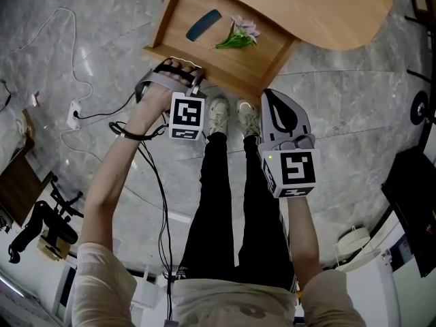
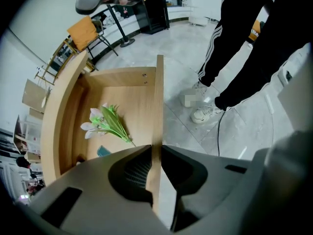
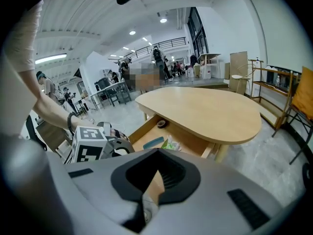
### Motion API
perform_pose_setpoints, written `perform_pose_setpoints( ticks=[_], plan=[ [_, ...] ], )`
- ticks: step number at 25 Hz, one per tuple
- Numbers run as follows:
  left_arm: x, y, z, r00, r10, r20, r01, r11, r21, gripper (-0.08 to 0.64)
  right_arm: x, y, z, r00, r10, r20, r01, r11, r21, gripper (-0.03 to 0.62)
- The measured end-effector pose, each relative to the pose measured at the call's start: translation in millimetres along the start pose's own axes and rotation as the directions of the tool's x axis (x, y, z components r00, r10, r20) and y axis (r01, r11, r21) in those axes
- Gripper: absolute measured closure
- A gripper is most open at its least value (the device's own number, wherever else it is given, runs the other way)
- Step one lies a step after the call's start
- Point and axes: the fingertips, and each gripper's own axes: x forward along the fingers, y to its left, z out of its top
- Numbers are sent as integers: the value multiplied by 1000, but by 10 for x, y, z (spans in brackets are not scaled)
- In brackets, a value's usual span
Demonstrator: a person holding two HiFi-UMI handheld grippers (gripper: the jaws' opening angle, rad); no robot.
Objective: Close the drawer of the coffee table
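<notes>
**By the person's feet, a drawer stands open**

On the grey stone floor stands a low wooden surface with a round edge. Under it the drawer is pulled far out, toward the person's white shoes. It is open, and from above you can see into it.

The person stands just in front of the drawer in black trousers and holds one pair of tongs in each hand. The left tongs point almost straight down. They pinch the top edge of the drawer's front board. The thin board runs right between the two dark pads, and both pads press on it. The grip is on the left part of the front board. The right tongs are pressed together with nothing in them. They point slanting down at the other end of the front board and are very close to its corner. I cannot tell if they touch it. Each pair of tongs has a cube with black and white squares on it.

Inside the drawer lies a bunch of flowers with pale petals and green stems. Near it, on its left in the head view, lies a flat dark blue thing. A small dark roll sits in a back corner. A white plug with its cable lies on the floor at the left, well apart from the drawer.
</notes>
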Motion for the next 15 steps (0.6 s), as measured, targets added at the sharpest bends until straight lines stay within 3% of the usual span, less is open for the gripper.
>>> perform_pose_setpoints(
  ticks=[3, 8, 15],
  plan=[
    [-246, 112, 30, 999, 37, 18, -37, 999, -18, 489, -92, 40, 206, 999, 29, 39, -29, 999, 16, 589],
    [-472, 399, -10, 999, 38, -3, -38, 996, -78, 488, -170, 143, 545, 996, 39, 81, -34, 998, -59, 589],
    [-316, 990, -62, 993, 115, -27, -117, 992, -53, 488, -49, -21, 600, 995, -15, 102, 14, 1000, 15, 589]
  ],
)
